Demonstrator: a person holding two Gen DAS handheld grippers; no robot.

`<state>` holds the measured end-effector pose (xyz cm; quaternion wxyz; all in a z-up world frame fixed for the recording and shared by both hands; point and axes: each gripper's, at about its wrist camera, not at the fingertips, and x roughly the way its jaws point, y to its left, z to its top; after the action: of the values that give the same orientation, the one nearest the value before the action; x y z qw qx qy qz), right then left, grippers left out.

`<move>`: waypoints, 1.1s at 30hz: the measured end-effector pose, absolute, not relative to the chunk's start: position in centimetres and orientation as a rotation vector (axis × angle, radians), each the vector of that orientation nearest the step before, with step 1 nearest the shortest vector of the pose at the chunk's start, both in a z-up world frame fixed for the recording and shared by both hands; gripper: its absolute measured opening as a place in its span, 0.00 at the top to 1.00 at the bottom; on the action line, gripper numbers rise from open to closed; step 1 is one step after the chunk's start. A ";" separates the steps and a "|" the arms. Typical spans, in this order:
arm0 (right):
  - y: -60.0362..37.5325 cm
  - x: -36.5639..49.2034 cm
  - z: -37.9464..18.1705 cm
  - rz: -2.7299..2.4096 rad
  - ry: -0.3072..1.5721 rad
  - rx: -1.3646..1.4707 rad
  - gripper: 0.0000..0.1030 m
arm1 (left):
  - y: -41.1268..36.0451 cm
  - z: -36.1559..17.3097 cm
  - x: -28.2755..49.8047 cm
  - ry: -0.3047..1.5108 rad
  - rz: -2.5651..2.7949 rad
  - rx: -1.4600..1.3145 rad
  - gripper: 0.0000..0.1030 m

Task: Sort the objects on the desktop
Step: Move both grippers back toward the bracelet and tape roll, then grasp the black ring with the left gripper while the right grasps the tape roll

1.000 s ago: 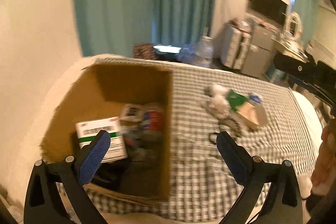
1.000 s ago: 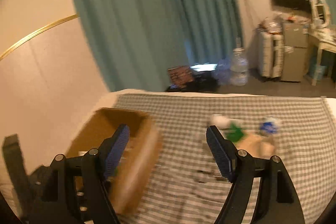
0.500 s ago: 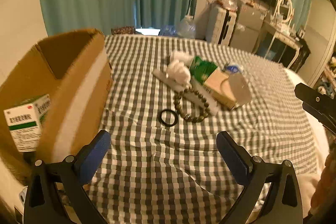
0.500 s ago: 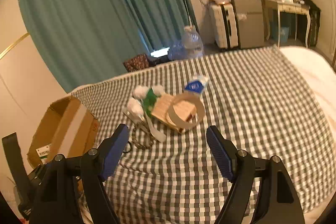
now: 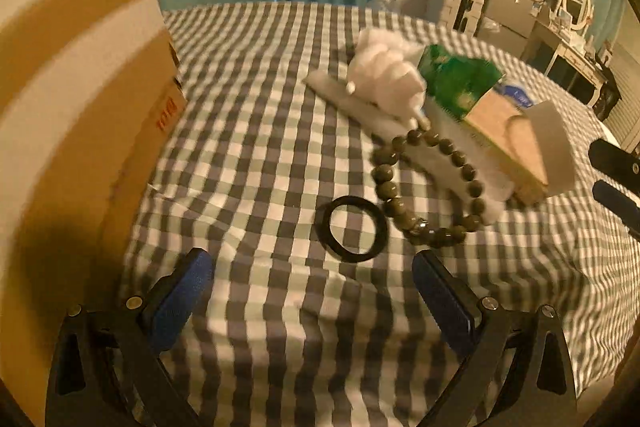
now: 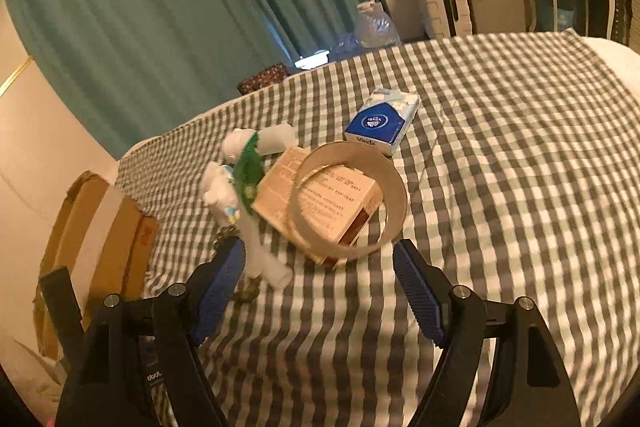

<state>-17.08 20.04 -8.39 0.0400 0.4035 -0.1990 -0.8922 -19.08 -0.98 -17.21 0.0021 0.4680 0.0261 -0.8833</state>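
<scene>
A pile of small objects lies on the checked cloth. In the left wrist view: a black ring (image 5: pixel 354 229), a green bead bracelet (image 5: pixel 430 187), a white plush (image 5: pixel 384 79), a green packet (image 5: pixel 456 83) and a tan box (image 5: pixel 506 143). My left gripper (image 5: pixel 312 293) is open and empty, just short of the ring. In the right wrist view: the tan box (image 6: pixel 320 203) inside a tape ring (image 6: pixel 394 199), a blue tissue pack (image 6: pixel 380 121), the plush (image 6: pixel 218 185). My right gripper (image 6: pixel 320 281) is open and empty, just short of the tape ring.
A cardboard box (image 5: pixel 76 115) stands at the left, close beside my left gripper; it also shows in the right wrist view (image 6: pixel 92 239). The checked cloth (image 6: pixel 520 147) stretches to the right. Teal curtains, a water jug (image 6: pixel 376 25) and furniture stand behind.
Both grippers have swung from the cardboard box over to the pile and come closer and lower to it. Both stay open and empty.
</scene>
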 end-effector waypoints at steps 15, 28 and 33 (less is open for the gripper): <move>22.5 -21.0 -12.2 -2.640 -0.780 1.320 0.24 | -0.3 -18.8 -20.4 -0.035 -2.803 1.392 0.04; 20.7 -21.4 -10.7 -2.802 -0.546 1.249 0.27 | -0.6 -17.5 -19.4 -0.020 -2.913 1.414 0.91; 20.2 -20.1 -10.3 -2.809 -0.557 1.268 0.27 | -3.0 -16.7 -18.4 0.126 -2.900 1.437 0.94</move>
<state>-20.08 20.17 -10.27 0.0048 0.4049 -0.1778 -0.8969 -18.38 -3.01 -16.74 -0.0487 0.4430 0.0388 -0.8944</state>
